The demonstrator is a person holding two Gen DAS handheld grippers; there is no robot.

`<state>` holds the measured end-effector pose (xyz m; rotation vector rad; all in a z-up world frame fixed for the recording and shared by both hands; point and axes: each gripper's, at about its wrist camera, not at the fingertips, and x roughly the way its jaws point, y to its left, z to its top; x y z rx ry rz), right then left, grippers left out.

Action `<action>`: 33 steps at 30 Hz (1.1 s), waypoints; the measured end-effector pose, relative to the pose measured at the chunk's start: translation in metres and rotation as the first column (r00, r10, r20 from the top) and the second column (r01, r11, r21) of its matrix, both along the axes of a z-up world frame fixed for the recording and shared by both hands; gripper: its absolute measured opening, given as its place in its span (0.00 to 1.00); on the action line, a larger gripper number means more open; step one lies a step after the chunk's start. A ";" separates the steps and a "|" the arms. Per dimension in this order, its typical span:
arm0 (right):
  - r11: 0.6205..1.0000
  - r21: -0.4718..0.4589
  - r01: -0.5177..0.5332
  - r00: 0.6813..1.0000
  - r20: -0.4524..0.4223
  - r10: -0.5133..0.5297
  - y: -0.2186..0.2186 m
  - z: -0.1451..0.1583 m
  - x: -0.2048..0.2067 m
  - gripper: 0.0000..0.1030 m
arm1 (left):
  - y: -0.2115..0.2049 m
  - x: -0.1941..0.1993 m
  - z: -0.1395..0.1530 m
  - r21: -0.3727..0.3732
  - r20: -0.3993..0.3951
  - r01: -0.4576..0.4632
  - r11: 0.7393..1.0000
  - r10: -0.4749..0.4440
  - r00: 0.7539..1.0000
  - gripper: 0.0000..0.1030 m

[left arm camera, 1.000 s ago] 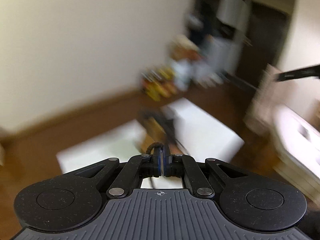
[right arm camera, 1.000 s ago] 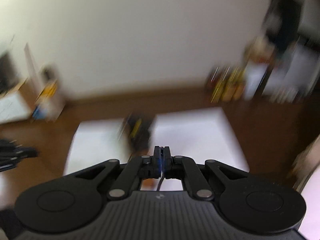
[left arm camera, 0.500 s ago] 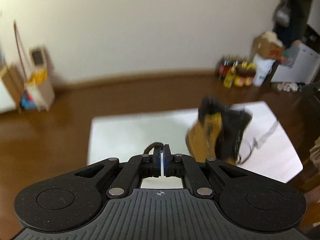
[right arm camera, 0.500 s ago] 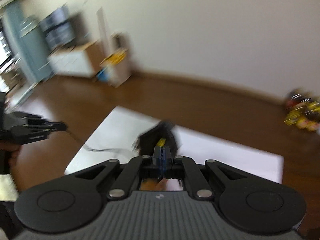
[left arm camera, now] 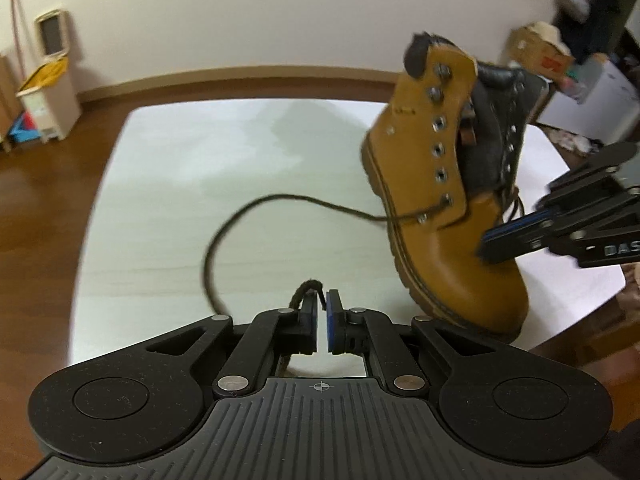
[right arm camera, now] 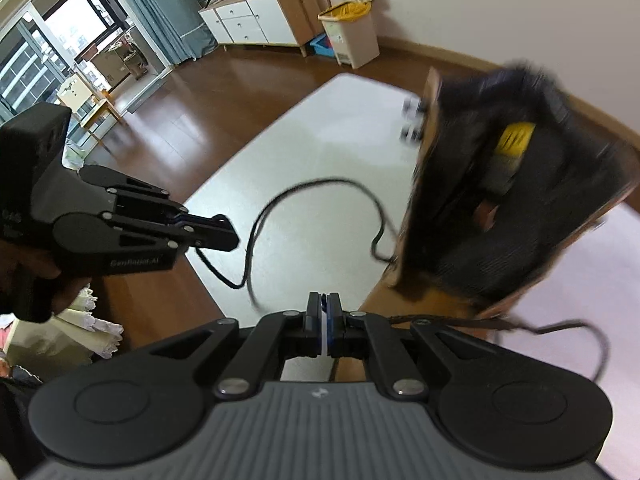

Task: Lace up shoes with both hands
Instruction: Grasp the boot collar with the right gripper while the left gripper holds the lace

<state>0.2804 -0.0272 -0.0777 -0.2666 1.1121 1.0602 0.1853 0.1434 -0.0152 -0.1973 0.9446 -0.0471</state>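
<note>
A tan lace-up boot [left arm camera: 432,184] stands tilted on the white table [left arm camera: 180,160], and the right wrist view looks into its dark opening [right arm camera: 500,208]. A dark brown shoelace [left arm camera: 224,224] runs from a low eyelet in a loose loop to my left gripper [left arm camera: 322,300]. Its jaws are opening, a thin gap shows, and the lace end is still pinched at the tips. The lace [right arm camera: 288,196] hangs from the left gripper [right arm camera: 230,238]. My right gripper [right arm camera: 324,300] is opening with nothing between its pads. It hovers by the boot's toe [left arm camera: 486,248]. The other lace end [right arm camera: 560,326] trails behind its right finger.
Brown wooden floor surrounds the table. A white bin with a yellow liner [left arm camera: 48,92] [right arm camera: 352,28] stands by the far wall. A cardboard box [left arm camera: 540,52] and clutter sit at the back right. Low cabinets [right arm camera: 256,16] line the window side. The table edge lies just under both grippers.
Both grippers have dropped and tilted down toward the table, so the boot looms much closer. The right jaws have parted slightly. The lace now lies slack in a loop on the table.
</note>
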 end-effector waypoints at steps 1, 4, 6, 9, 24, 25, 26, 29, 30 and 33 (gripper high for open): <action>1.000 0.016 0.011 1.000 -0.016 -0.011 -0.001 -0.008 0.001 0.14 | -0.003 0.002 -0.004 -0.010 0.031 0.019 1.000 -0.019 0.999 0.03; 0.993 0.099 0.063 0.996 -0.071 -0.056 -0.015 -0.024 0.008 0.17 | -0.010 0.002 -0.010 -0.016 0.127 0.071 0.997 -0.068 0.990 0.03; 0.985 0.144 0.091 0.993 -0.082 -0.080 -0.025 -0.025 0.009 0.17 | -0.016 0.000 -0.014 -0.003 0.199 0.118 0.993 -0.115 0.973 0.03; 0.939 0.298 0.174 0.985 -0.073 -0.159 -0.059 -0.018 0.010 0.17 | -0.023 -0.006 -0.022 0.022 0.272 0.182 0.983 -0.181 0.945 0.03; 0.678 0.631 0.378 0.910 -0.118 -0.397 -0.171 -0.072 -0.043 0.25 | -0.045 -0.046 -0.045 -0.005 0.442 0.232 0.973 -0.205 0.873 0.03; 0.669 0.639 0.379 0.910 -0.126 -0.396 -0.176 -0.067 -0.045 0.25 | -0.046 -0.046 -0.046 -0.001 0.445 0.231 0.973 -0.206 0.871 0.03; 0.657 0.649 0.383 0.907 -0.132 -0.399 -0.180 -0.065 -0.049 0.26 | -0.047 -0.044 -0.047 0.004 0.443 0.226 0.974 -0.204 0.873 0.03; 0.645 0.651 0.400 0.896 -0.130 -0.425 -0.185 -0.058 -0.057 0.27 | -0.047 -0.038 -0.051 0.004 0.448 0.227 0.974 -0.205 0.870 0.03; 0.647 0.650 0.399 0.895 -0.121 -0.429 -0.186 -0.057 -0.058 0.27 | -0.047 -0.033 -0.053 0.007 0.447 0.242 0.970 -0.219 0.867 0.03; 0.651 0.641 0.407 0.891 -0.123 -0.437 -0.184 -0.053 -0.052 0.27 | -0.047 -0.024 -0.058 0.032 0.432 0.274 0.961 -0.260 0.863 0.03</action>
